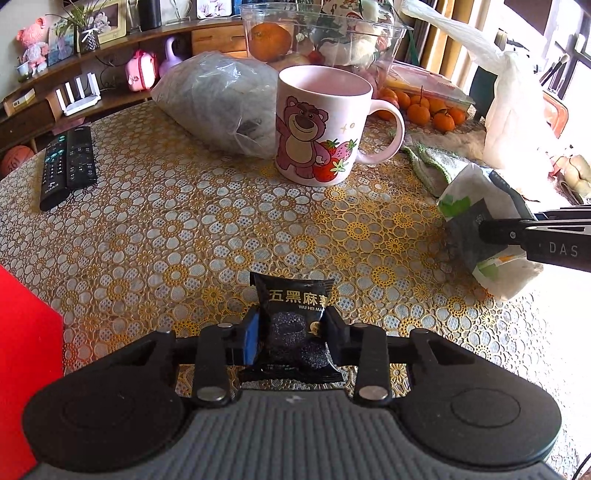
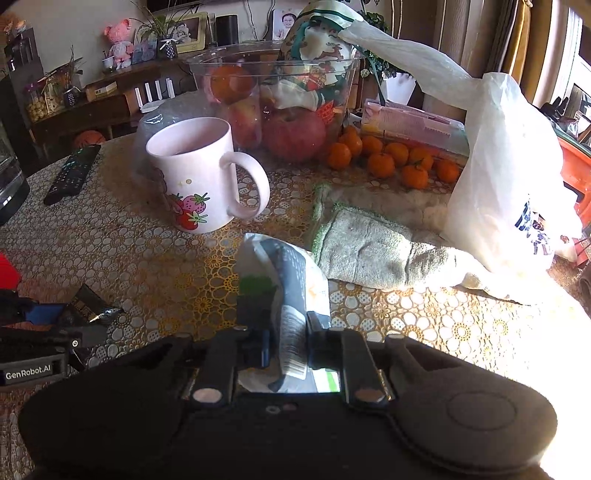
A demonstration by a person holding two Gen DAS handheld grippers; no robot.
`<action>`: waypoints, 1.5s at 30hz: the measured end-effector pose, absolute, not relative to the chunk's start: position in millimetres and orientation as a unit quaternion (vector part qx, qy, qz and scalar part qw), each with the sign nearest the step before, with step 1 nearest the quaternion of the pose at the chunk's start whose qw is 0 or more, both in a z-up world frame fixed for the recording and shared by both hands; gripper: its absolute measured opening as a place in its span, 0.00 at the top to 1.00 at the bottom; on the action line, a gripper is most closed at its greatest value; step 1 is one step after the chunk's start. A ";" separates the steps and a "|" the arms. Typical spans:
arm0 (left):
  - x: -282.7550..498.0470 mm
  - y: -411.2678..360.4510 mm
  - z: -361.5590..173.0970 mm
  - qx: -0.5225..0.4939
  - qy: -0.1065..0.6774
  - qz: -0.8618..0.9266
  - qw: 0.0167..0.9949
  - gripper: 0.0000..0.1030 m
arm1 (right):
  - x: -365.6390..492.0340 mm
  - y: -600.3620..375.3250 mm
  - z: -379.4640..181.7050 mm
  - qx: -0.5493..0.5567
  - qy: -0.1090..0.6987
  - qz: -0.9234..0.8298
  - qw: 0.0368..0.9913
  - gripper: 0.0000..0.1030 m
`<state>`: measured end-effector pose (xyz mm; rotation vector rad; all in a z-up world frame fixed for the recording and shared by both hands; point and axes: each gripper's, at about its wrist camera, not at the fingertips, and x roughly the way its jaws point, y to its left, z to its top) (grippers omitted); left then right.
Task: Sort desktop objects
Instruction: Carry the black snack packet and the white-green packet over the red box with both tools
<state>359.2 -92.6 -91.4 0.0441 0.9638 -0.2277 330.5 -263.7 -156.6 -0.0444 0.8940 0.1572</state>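
Observation:
A black snack packet (image 1: 293,317) with gold lettering lies on the flowered tablecloth, and my left gripper (image 1: 291,338) is shut on its lower half, pads pressing both sides. A white, green and dark tissue pack (image 2: 286,291) stands on edge between the fingers of my right gripper (image 2: 288,347), which is shut on it. In the left wrist view the same tissue pack (image 1: 480,229) shows at the right edge with the right gripper (image 1: 491,229) on it. The black packet (image 2: 90,306) and the left gripper show at the left edge of the right wrist view.
A pink bear mug (image 1: 321,125) stands mid-table. Behind it are a clear fruit bowl (image 1: 325,33), a grey plastic bag (image 1: 218,99) and several small oranges (image 2: 391,158). Two remotes (image 1: 68,164) lie left; a green cloth (image 2: 369,247) and a white bag (image 2: 506,192) sit right.

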 end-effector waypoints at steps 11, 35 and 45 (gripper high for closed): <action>340.0 -86.4 -75.6 0.009 0.460 -0.117 0.880 0.67 | 307.2 -263.8 -145.1 0.003 0.438 0.090 0.894 0.85; 234.2 -31.7 7.1 -0.022 0.411 -0.141 0.900 0.67 | 207.9 -203.8 -73.2 0.020 0.411 0.174 0.895 0.84; 192.4 7.0 28.0 -0.035 0.394 -0.129 0.909 0.67 | 166.7 -171.7 -52.4 0.019 0.396 0.199 0.896 0.84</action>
